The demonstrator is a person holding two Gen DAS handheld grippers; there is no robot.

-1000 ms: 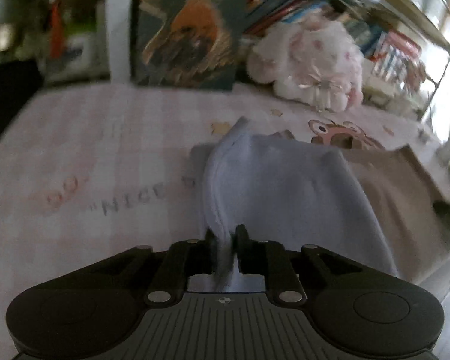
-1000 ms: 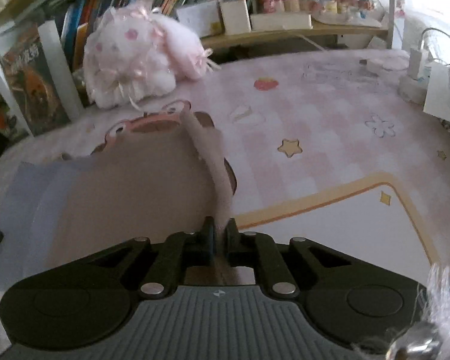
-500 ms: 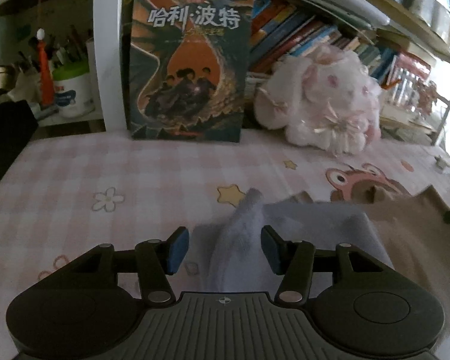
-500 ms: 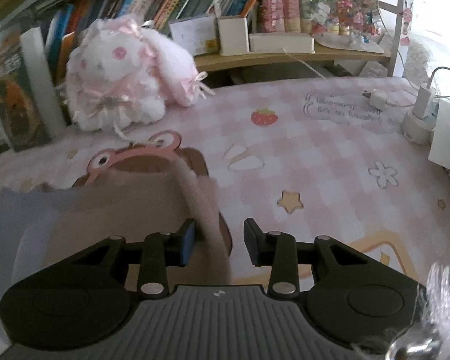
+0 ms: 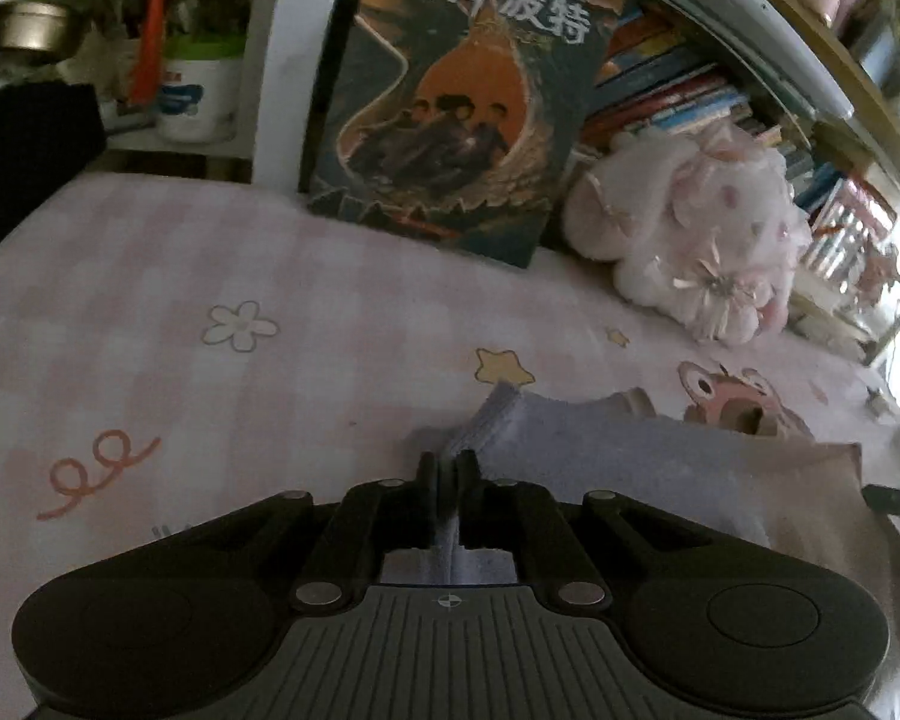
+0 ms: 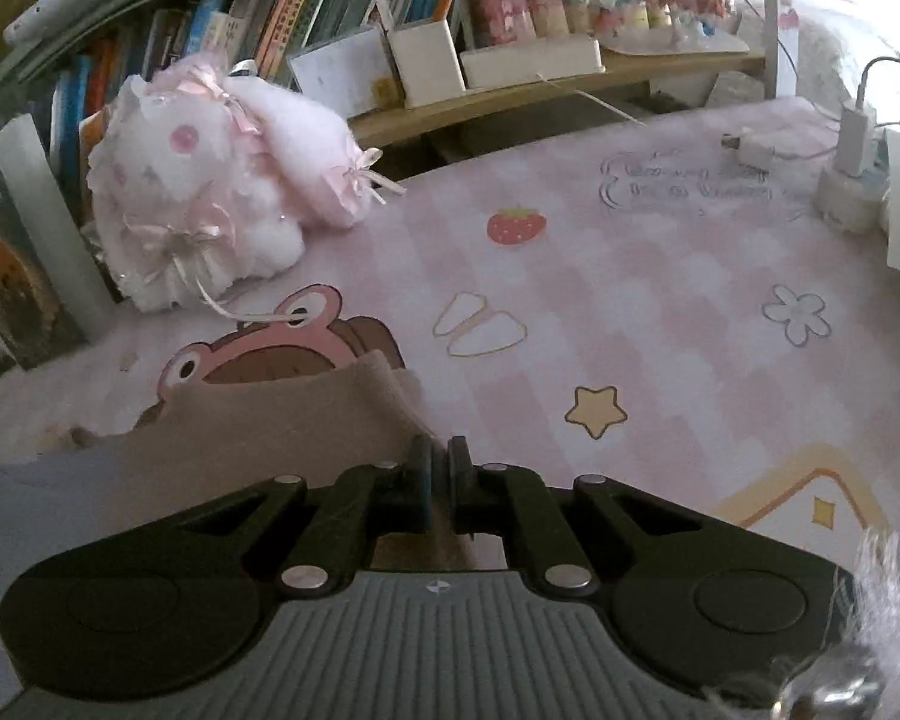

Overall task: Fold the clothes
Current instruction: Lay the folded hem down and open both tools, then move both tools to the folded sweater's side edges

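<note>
I am holding the garment (image 5: pixel 630 468) at two edges on the pink checked surface (image 5: pixel 210 276); it is lying just in front of the frog print (image 6: pixel 258 354), near the plush rabbit (image 6: pixel 210 198) and well short of the bookshelf (image 6: pixel 306 18) behind that. The left tool (image 5: pixel 448 468) is pinching its two fingers almost together on a raised ridge of the lavender part, with cloth running back between them; the right tool (image 6: pixel 439 456) is likewise drawn nearly closed, and the beige edge (image 6: pixel 390 384) is rising into its grip, though the exact bite is hidden by the fingers. The lavender and beige parts are lying side by side, beige on the frog print's side; whether they are one piece or two I cannot tell.

Judging from this, both edges are being gripped for a fold or for a shift of the cloth; which, the views are not settling. To do it well I am thinking of keeping both tools level with each other so the span between them is staying taut without stretching; lifting only enough that the cloth is clearing the surface; moving the pair together so neither edge is twisting; and keeping the carry clear of the plush rabbit, whose ribbons (image 6: pixel 234 312) are trailing onto the frog print and could snag.
</note>
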